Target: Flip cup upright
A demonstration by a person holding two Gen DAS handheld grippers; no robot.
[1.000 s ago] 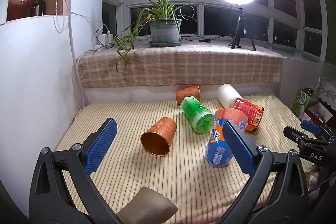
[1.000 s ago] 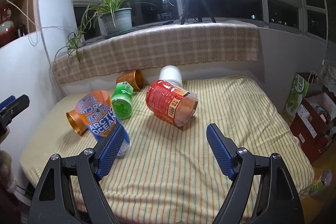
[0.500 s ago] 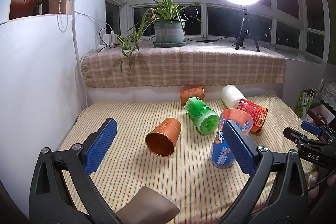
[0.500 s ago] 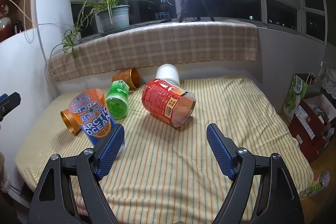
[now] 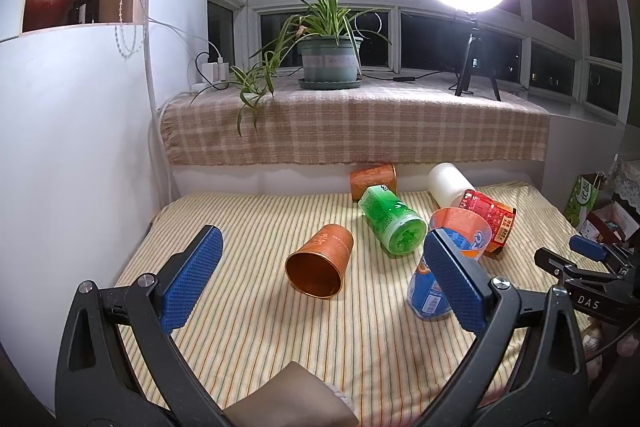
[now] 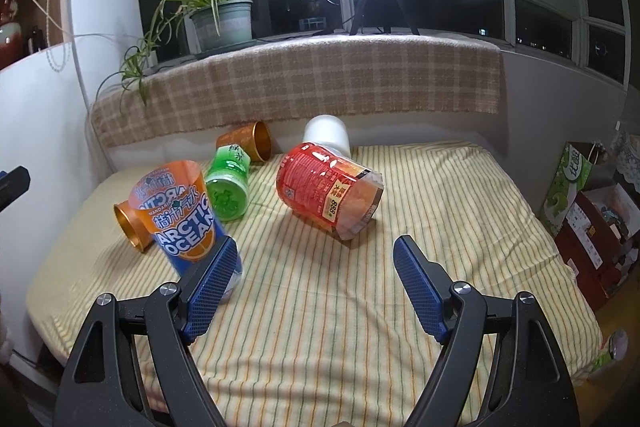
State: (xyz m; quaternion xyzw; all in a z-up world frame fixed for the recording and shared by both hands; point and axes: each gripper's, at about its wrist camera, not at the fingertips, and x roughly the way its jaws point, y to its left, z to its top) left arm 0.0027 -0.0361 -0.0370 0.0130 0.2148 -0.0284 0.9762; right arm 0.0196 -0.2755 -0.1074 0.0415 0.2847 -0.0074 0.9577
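- Right gripper (image 6: 314, 285), bottom of the right wrist view: jaws wide apart, nothing between them. It has backed off slightly over the last second; the cups sit a little further up its frame.
- Left gripper (image 5: 320, 287), bottom of the left wrist view: also spread wide and empty, hovering over the striped sheet (image 5: 248, 327). A tan object at its bottom edge is cut off, can't identify it.
- Blue-and-orange Arctic Ocean cup (image 6: 182, 215), lower left of the right view, just beyond the right gripper's left pad: standing mouth-up, free of both grippers. A second ago it was already upright, so that flip looks done; it leans a bit, soft bedding, could tip.
- Copper cup (image 5: 320, 265), centre of the left view: on its side, mouth toward the camera, roughly in line with the left gripper's gap. My guess is it's next.
- Green cup (image 5: 390, 225), right of centre: on its side, close behind the blue one.
- Red cup (image 6: 328, 193), centre of the right view: on its side, tilted, well apart from the right gripper.
- White cup (image 6: 326, 135), just behind the red one: can't tell which end is up.
- Second copper cup (image 6: 246, 141), by the far wall: on its side.
- Nothing on the bed has shifted in the last second; only the two views drifted. Most cups remain to be flipped.
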